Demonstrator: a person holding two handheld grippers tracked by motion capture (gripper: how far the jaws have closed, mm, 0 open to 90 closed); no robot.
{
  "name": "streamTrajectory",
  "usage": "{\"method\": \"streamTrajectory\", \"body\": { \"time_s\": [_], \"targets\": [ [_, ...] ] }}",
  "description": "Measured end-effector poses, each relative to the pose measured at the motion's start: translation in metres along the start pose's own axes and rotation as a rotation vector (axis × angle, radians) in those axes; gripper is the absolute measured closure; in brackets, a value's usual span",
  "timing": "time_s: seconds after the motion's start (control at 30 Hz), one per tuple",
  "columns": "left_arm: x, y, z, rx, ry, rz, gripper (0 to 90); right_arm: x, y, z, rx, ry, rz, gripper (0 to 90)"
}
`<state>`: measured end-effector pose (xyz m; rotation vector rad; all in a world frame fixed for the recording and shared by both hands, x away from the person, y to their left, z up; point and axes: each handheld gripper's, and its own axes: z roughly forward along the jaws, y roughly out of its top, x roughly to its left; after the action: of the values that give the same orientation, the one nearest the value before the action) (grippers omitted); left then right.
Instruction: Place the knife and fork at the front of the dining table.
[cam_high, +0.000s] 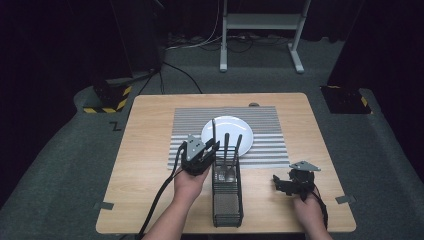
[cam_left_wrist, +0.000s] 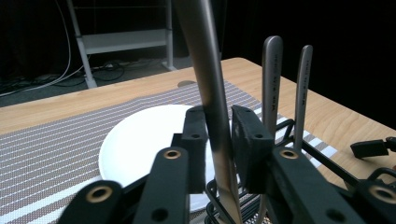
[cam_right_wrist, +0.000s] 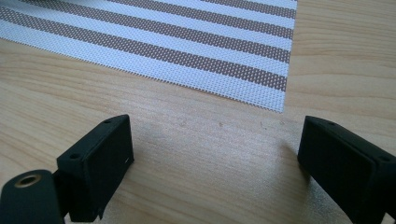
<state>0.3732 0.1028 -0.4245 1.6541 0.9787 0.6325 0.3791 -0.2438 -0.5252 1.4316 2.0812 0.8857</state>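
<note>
Left gripper clamped on utensil handle; utensil head hidden inside wire caddy. Two other handles alongside, plate behind. Right gripper spread wide, empty, over table.

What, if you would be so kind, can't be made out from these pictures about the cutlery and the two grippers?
- Gripped utensil: its working end is sunk in the wire caddy and its top is cut off by the left gripper view's upper edge, so its type is unknown.
- Two other handles: ends hidden likewise.
- Left gripper: jaws too small in the high view.
- Right gripper: open; edges crop its body.
</note>
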Motion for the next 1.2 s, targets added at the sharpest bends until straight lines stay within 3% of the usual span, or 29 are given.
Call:
{"method": "streamTrajectory", "body": {
  "time_s": [0.3,0.83,1.2],
  "targets": [
    [-0.006,0.000,-0.004,-0.007,0.024,-0.025,77.8,0.000,0.000,0.000,0.001,0.000,-0.002,10.1],
    [-0.020,0.001,-0.012,-0.021,0.008,-0.024,80.5,0.000,0.000,0.000,0.000,0.000,0.000,10.1],
    [-0.025,0.011,-0.022,-0.079,-0.003,-0.021,81.2,0.000,0.000,0.000,0.000,0.000,-0.001,10.1]
  ]
}}
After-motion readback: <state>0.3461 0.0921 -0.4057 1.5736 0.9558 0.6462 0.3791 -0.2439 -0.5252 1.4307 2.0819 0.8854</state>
